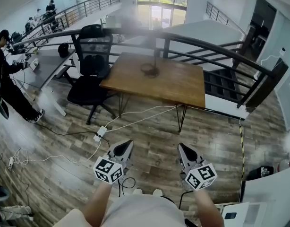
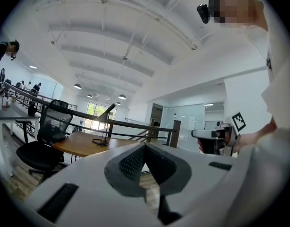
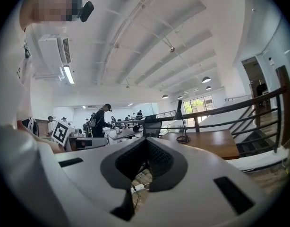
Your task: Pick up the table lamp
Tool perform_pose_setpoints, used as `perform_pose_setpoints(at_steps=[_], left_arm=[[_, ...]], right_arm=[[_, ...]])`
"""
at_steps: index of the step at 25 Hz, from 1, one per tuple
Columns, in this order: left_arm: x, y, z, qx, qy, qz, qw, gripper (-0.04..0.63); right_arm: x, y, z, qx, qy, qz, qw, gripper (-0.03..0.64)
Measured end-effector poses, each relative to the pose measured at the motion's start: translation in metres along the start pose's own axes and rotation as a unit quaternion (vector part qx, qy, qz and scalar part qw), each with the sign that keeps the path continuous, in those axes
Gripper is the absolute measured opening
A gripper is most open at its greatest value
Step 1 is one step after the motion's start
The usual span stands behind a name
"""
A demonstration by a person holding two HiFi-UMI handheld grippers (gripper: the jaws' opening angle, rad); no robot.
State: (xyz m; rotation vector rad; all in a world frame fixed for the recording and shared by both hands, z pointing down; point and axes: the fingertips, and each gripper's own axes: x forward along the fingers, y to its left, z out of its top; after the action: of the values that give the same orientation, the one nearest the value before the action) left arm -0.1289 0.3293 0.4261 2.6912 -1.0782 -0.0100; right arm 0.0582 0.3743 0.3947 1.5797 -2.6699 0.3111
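1. Floor (image 1: 201, 131), wood plank. It spans the gap between you and the work area, so you stand well apart from the target.
2. Railing (image 1: 206, 46), dark metal. It runs just behind the table with a drop beyond it. A lamp shoved backward could go through the bars.
3. Table (image 1: 178, 86), wooden top on thin legs, otherwise bare.
4. Office chair (image 1: 90, 74), black, at the table's left end. It could foul your left elbow if you approach from that side.
5. Table lamp (image 1: 150, 69), the task's thing. It is upright near the table's far edge, with a slim stem and a cord looped at its base. It looks top-heavy, so a grip high on the stem may tip it, and the cord may snag as you lift.
6. Left tongs (image 1: 126, 148) and right tongs (image 1: 183, 150). Both are clenched on nothing and held out level ahead of you. Spread them before you reach, or the closed tips will simply nudge the lamp.
7. Power strip (image 1: 100, 132) with white cables (image 1: 135, 115) trailing across your path. This is a trip hazard as you approach.
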Motion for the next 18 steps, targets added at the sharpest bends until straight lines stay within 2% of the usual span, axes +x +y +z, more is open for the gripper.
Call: perform_pose_setpoints(at_steps=[8,18], left_arm=[[-0.006,0.014,0.004,0.011,-0.006,-0.012,0.9999,0.006],[-0.030,0.041,-0.005,0.008,-0.005,-0.013,0.9999,0.006]], right_arm=[[0.027,0.010,0.003,0.005,-0.011,-0.015,1.000,0.017],[0.040,0.052,-0.001,-0.009,-0.012,-0.004,1.000,0.017]])
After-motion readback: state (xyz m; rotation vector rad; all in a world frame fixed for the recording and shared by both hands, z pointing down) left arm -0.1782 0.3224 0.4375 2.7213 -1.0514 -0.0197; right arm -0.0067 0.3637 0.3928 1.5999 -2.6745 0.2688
